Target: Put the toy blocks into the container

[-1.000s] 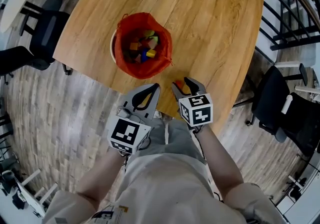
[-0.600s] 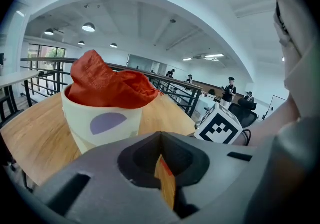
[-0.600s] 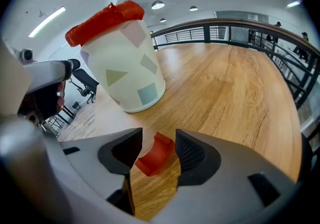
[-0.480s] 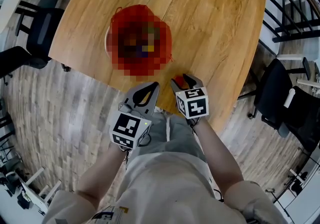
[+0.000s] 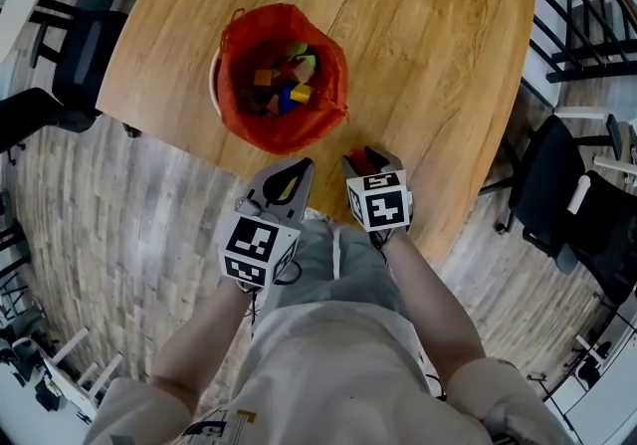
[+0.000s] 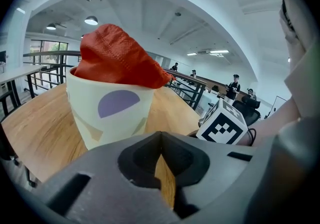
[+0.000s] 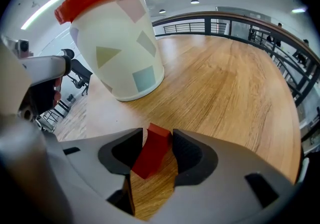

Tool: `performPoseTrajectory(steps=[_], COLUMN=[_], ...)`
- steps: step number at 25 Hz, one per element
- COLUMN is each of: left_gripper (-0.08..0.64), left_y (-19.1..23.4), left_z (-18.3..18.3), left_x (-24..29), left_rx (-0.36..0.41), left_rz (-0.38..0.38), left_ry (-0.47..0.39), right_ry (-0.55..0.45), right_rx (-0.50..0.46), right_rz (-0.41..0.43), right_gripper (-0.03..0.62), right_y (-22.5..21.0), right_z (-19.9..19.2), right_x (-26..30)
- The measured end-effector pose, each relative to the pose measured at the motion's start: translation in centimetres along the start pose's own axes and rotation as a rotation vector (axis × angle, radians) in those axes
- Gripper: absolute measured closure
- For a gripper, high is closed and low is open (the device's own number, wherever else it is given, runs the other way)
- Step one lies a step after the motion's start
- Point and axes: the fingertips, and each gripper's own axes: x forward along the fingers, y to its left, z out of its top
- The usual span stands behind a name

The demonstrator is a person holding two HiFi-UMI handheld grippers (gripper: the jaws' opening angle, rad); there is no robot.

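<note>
Transfer step is being worked, by the look of it: a red toy block is being gripped by the right tongs, pads pressing on both its sides, block tilted, top corner poking out past the tips. The load is being held low over the near edge of the desk, just short of the container; whether the block is touching the wood cannot be told. The left tongs are being held closed on nothing, tips meeting, parked just beside the right ones and aimed at the container wall. The container is being read as a white cup-shaped one with pastel shapes on the wall, standing upright on the desk, lined with a red bag folded over the rim. Several coloured blocks are already lying inside it. No other loose block is being shown on the desk in the head view, so this is being judged the last piece, or close to it. Next move, as judged: the block is to be lifted clear of the red rim, which is standing well higher than the tongs in the right gripper view, then carried forward and left over the opening and released by spreading the jaws. Care is being called for at the rim: the bag is loose and bunched, so a clipped edge could be dragged or the container tipped. The left tongs are not being needed unless the container has to be steadied.
</note>
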Motion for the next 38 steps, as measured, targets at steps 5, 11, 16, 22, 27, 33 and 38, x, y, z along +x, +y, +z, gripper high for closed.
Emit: performPoseTrajectory(steps=[5,11,16,22,27,33,38], left_gripper=[0.548,0.548,0.548,0.548,0.548,0.548,0.548], left_y=[0.6,1.1,0.5,-0.3,-1.2,-2.9,-3.8], left_z=[-0.4,-0.5,-0.2,0.5,2.3,6.1,9.4], left_x=[-0.6,-0.8,-1.1,-1.1,-1.6,-2.8,-4.3], left_rx=[-0.01,-0.015,-0.011,0.0,0.01,0.033,0.049], left_rz=[0.016,0.028,0.02,0.009,-0.002,-0.03,-0.028], left_ry=[0.008,0.012,0.005,-0.008,-0.037,-0.101,-0.168], right_ry=[-0.001,0.005,0.004,-0.053,-0.13,-0.25,-0.357], right_rx=[-0.014,-0.024,-0.03,-0.02,-0.025,-0.066,-0.09], right_rz=[-0.022,-0.031,-0.03,-0.038,-0.044,-0.068,-0.058], right_gripper=[0.422,0.433,0.435,0.436,0.436,0.436,0.436], right_y=[-0.2,-0.3,-0.3,-0.7,-0.9,-1.0,0.0], right_z=[0.0,0.0,0.1,1.8,4.5,8.4,11.9], right_x=[0.0,0.1,-0.2,-1.8,-4.5,-8.8,-13.1])
